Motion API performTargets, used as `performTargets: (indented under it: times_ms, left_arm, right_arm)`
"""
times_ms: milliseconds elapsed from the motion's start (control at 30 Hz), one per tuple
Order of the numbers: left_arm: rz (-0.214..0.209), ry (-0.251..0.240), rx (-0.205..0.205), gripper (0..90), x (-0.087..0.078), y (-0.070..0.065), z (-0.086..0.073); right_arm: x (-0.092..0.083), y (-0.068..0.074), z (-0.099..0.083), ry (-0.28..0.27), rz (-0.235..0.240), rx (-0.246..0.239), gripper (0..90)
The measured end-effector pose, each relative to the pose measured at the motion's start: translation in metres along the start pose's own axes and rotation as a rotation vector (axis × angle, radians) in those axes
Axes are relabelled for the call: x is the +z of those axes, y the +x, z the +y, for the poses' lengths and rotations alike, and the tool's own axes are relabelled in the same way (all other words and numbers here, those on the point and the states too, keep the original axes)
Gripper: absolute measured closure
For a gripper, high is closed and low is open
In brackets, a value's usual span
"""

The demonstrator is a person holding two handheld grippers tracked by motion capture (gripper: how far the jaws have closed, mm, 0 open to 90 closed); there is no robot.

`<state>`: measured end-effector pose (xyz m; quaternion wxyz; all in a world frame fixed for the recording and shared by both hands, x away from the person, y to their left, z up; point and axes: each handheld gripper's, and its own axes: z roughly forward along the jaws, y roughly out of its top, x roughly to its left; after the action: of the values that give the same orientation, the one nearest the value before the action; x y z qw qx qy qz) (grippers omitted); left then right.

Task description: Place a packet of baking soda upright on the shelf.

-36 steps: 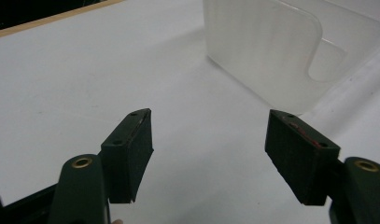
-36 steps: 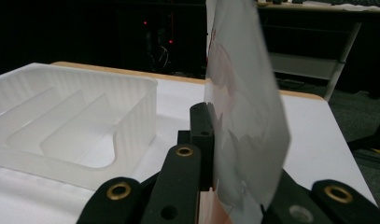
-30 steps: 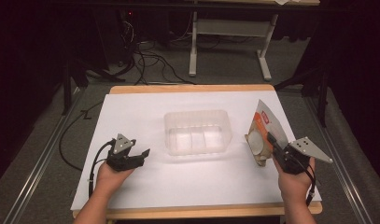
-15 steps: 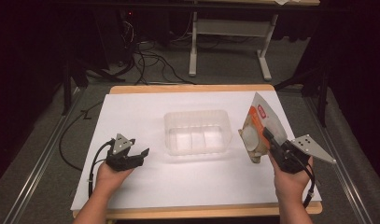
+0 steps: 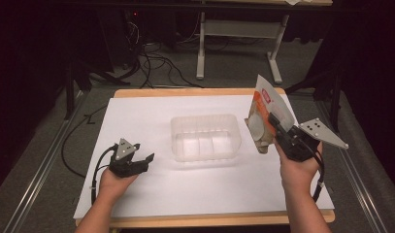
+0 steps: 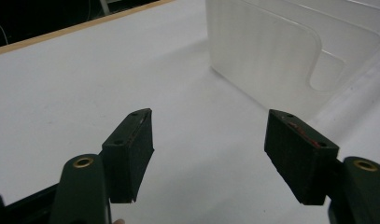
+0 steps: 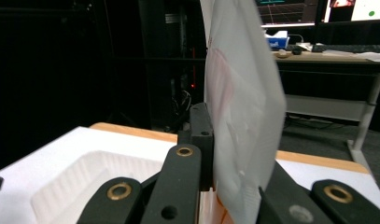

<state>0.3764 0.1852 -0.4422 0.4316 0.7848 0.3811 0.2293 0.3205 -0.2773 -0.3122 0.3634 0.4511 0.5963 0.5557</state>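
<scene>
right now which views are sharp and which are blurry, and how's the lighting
High view: the white table is evenly lit and the room behind is dark. Left gripper view: the open jaws are sharp, the clear tray is slightly soft. Right gripper view: the packet held in the right gripper is blurred and pale.

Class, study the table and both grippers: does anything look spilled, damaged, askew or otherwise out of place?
Nothing stands out. The clear plastic tray sits empty and square at the table's middle. The right gripper holds a food pouch raised beside it, tilted but intact. The left gripper rests open on the white table cover.
</scene>
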Motion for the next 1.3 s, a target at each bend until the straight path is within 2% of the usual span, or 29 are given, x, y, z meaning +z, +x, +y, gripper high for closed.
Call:
performTargets:
  times_ms: [200,500,833,1300]
  left_arm:
    - [0.002,0.002,0.001,33.2,0.000,0.000,0.000]
    - [0.001,-0.008,-0.002,33.2,-0.002,0.001,0.000]
    - [-0.005,-0.013,-0.002,33.2,-0.003,0.001,0.000]
    - [-0.009,-0.030,-0.015,33.2,-0.005,0.003,0.001]
  right_arm:
    - [0.010,0.011,0.007,-0.004,0.027,-0.001,90.0]
    - [0.034,0.038,0.007,0.001,0.081,0.007,90.0]
    - [0.064,0.065,-0.002,0.020,0.130,0.026,90.0]
    - [0.092,0.093,-0.014,0.058,0.180,0.030,90.0]
